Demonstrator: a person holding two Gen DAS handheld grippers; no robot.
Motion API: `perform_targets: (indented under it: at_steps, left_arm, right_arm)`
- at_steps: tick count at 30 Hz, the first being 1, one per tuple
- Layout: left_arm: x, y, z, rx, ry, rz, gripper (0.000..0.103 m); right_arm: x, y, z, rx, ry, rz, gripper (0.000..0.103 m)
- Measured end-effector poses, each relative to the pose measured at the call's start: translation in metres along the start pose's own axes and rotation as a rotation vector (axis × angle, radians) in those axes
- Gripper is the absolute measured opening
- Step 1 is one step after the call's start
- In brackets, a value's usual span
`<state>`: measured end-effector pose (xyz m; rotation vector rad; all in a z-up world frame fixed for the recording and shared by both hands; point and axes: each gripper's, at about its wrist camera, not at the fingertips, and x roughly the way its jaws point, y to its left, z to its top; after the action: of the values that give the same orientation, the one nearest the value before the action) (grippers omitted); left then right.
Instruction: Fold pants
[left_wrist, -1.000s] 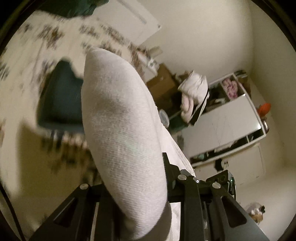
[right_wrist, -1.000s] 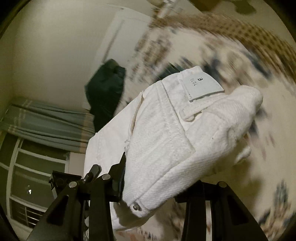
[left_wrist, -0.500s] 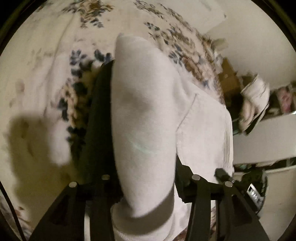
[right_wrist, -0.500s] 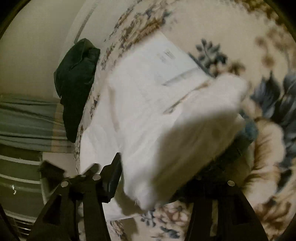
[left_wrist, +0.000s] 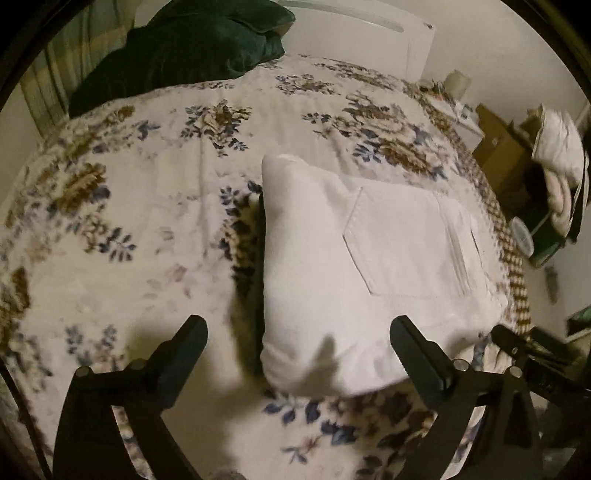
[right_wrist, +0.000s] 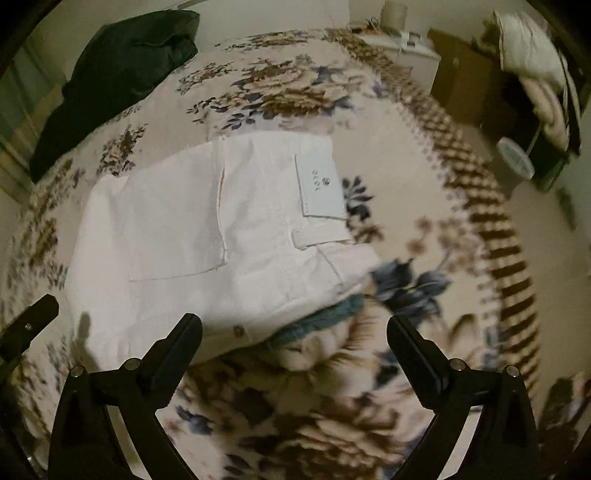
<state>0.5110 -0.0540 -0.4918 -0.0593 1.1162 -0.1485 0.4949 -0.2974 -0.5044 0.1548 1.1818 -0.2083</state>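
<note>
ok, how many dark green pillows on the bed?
1, the dark green pillow at the bed's far left corner, beyond the folded white pants. Others may lie outside view.

One pair of white pants (left_wrist: 369, 280) lies folded on the one floral bedspread (left_wrist: 147, 192), toward its right edge, showing one back pocket (left_wrist: 397, 243) and one label patch (right_wrist: 320, 186). One dark green pillow (left_wrist: 177, 48) sits at the bed's far left corner. Two grippers: the left gripper (left_wrist: 297, 338) and the right gripper (right_wrist: 293, 334), two black fingers each. Beyond the bed's right edge stands one brown cardboard box (left_wrist: 498, 147).
</note>
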Motion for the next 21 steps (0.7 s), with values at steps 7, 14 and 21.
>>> perform_targets:
  at_steps: [7, 14, 21]
  left_arm:
    - [-0.090, -0.021, -0.009, 0.035, -0.041, 0.029, 0.101]
    - [-0.206, -0.036, -0.036, 0.106, -0.117, 0.055, 0.101]
    - [-0.327, -0.037, -0.062, 0.092, -0.201, 0.055, 0.101]
  right_arm:
    - [-0.087, 0.000, -0.024, -0.005, -0.055, -0.017, 0.102]
    - [-0.206, -0.002, -0.062, 0.002, -0.119, -0.044, 0.102]
    - [-0.357, -0.004, -0.106, -0.006, -0.229, -0.043, 0.102]
